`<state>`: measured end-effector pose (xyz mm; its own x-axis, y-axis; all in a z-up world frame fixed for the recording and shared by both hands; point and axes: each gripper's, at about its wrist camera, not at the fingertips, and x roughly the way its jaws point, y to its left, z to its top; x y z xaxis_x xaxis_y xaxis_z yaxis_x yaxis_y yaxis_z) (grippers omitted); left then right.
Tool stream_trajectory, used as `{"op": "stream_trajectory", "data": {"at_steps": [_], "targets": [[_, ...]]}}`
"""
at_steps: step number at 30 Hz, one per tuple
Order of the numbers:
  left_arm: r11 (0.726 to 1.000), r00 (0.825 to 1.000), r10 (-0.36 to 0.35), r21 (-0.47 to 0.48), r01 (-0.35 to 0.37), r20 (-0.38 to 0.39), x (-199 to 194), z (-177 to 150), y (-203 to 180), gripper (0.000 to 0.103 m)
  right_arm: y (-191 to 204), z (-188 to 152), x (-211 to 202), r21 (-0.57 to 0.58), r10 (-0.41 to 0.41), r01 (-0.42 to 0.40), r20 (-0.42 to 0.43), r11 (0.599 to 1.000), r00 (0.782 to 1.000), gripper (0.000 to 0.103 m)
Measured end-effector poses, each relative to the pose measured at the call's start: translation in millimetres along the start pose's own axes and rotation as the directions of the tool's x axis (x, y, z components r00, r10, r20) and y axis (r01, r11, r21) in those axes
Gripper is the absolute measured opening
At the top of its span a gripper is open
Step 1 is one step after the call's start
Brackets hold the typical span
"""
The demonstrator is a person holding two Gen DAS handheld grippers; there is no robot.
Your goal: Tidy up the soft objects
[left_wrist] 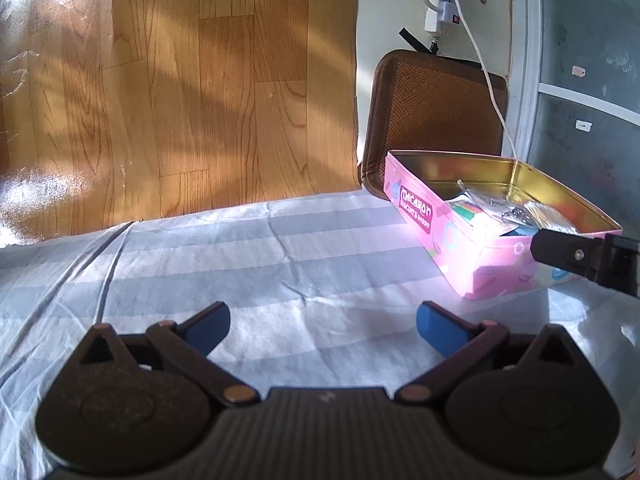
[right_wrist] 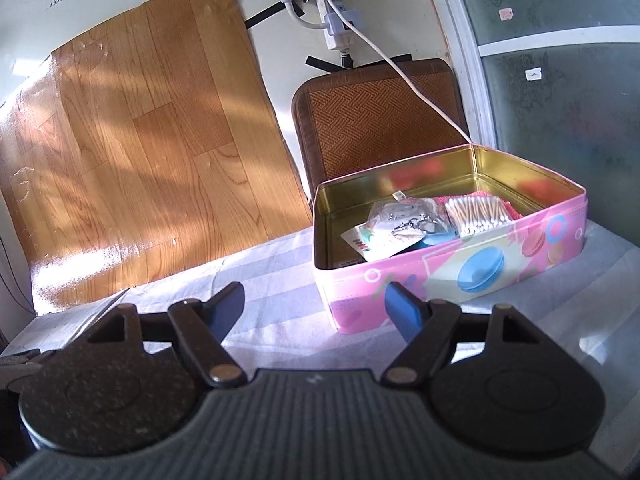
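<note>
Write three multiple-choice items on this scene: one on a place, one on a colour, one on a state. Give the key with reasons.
1. Where is the cotton swab pack?
A. in the tin
B. on the sheet
C. between the pads

2. What colour is the tin outside?
A. green
B. pink
C. black

3. How is the right tool?
A. shut on a cloth
B. shut, empty
C. open, empty

Key: A, it lies among packets inside the tin's walls; B, pink sides with macaron pictures; C, its blue pads stand wide apart over the striped sheet.

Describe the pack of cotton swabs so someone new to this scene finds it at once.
On the striped sheet stands an open pink tin. Inside, toward its right, lies the pack of cotton swabs, on something pink. Its rows of thin sticks with white tips set it apart from the neighbouring clear bags.
</note>
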<state>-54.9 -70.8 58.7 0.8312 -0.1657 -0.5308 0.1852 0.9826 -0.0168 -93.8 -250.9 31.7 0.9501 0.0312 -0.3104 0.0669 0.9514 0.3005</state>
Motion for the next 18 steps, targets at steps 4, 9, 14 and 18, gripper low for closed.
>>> {"op": "stream_trajectory", "data": {"at_steps": [4,9,14,18], "targets": [[1.0,1.0,0.008,0.02,-0.008,0.02,-5.7,0.1,-2.5,0.103,1.2,-1.3,-2.1,0.001,0.001,-0.001,0.001,1.0,1.0,0.08],[0.999,0.999,0.021,0.037,-0.023,0.049,-13.3,0.2,-5.0,0.103,0.1,-1.8,-3.1,0.008,0.001,-0.001,0.002,1.0,1.0,0.081],[0.999,0.997,0.04,0.028,-0.042,0.063,-18.3,2.8,-4.0,0.103,-3.0,-2.1,-4.7,0.015,0.002,-0.002,0.004,1.0,1.0,0.081],[0.997,0.994,0.067,0.02,-0.069,0.082,-21.8,3.8,-3.4,0.103,-3.3,-2.4,-5.9,0.015,0.002,-0.002,0.008,1.0,1.0,0.082]]}}
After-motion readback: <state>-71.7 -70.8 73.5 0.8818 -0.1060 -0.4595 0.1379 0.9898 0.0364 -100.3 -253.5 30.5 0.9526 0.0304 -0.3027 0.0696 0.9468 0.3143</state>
